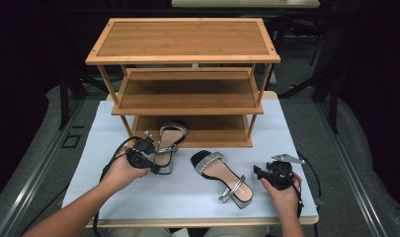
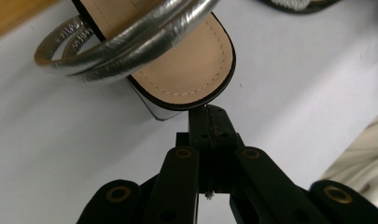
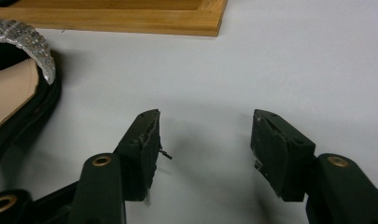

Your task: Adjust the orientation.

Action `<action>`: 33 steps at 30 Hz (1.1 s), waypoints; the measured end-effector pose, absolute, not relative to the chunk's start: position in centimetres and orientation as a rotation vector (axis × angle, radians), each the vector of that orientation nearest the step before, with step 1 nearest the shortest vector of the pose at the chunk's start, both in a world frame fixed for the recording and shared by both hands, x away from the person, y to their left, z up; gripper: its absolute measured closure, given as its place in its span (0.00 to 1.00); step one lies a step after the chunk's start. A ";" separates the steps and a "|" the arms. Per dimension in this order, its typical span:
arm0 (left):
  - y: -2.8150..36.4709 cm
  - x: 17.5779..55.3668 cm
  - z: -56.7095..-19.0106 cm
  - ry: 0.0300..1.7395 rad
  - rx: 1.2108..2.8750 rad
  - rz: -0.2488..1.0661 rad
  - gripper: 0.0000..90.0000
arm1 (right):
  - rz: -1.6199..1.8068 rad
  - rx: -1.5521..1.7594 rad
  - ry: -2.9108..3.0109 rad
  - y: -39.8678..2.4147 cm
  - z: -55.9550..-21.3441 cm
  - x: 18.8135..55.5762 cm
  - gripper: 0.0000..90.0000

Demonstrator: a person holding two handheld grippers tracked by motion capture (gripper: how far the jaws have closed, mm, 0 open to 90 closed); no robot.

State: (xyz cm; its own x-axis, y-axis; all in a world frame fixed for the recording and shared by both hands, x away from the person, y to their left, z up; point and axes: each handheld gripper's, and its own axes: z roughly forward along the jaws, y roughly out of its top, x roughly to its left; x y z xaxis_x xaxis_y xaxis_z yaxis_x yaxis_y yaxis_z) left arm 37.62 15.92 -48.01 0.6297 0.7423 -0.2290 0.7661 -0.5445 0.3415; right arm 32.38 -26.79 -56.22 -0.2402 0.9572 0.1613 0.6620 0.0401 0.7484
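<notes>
A silver-strapped sandal point(image 1: 166, 143) lies with its toe on the bottom shelf point(image 1: 212, 131) of a bamboo rack and its heel end toward me. My left gripper point(image 1: 156, 169) is shut, and in the left gripper view its closed tips point(image 2: 208, 116) touch the rim of that sandal's heel point(image 2: 186, 70); whether they pinch it I cannot tell. The second sandal point(image 1: 222, 175) lies on the white table cover in the middle. My right gripper point(image 1: 258, 171) rests to its right, open with nothing between its jaws point(image 3: 204, 140); the sandal's glittery strap point(image 3: 30, 39) is at the left edge.
The three-tier bamboo rack point(image 1: 187, 94) stands at the back of the table, its upper two shelves bare. White cover point(image 1: 138, 197) spreads to the table's front edge. Dark floor and metal rails flank the table.
</notes>
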 end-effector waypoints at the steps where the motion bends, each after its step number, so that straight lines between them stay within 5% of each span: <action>1: 15.8 37.8 -48.0 1.194 2.451 -0.074 1.00 | 1.044 1.634 1.941 -26.8 -56.2 32.4 0.47; 33: 13.2 43.7 -48.5 1.261 2.437 0.020 1.00 | 1.057 1.631 1.941 -27.0 -56.3 32.4 0.47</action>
State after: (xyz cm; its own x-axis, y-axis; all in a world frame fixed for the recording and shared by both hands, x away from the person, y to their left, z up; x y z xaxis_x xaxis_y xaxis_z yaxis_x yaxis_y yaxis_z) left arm 43.70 13.22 -48.49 0.5939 0.7873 -0.1656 0.7817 -0.5161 0.3502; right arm 32.41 -27.02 -56.26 -0.2451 0.9549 0.1677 0.6590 0.0372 0.7512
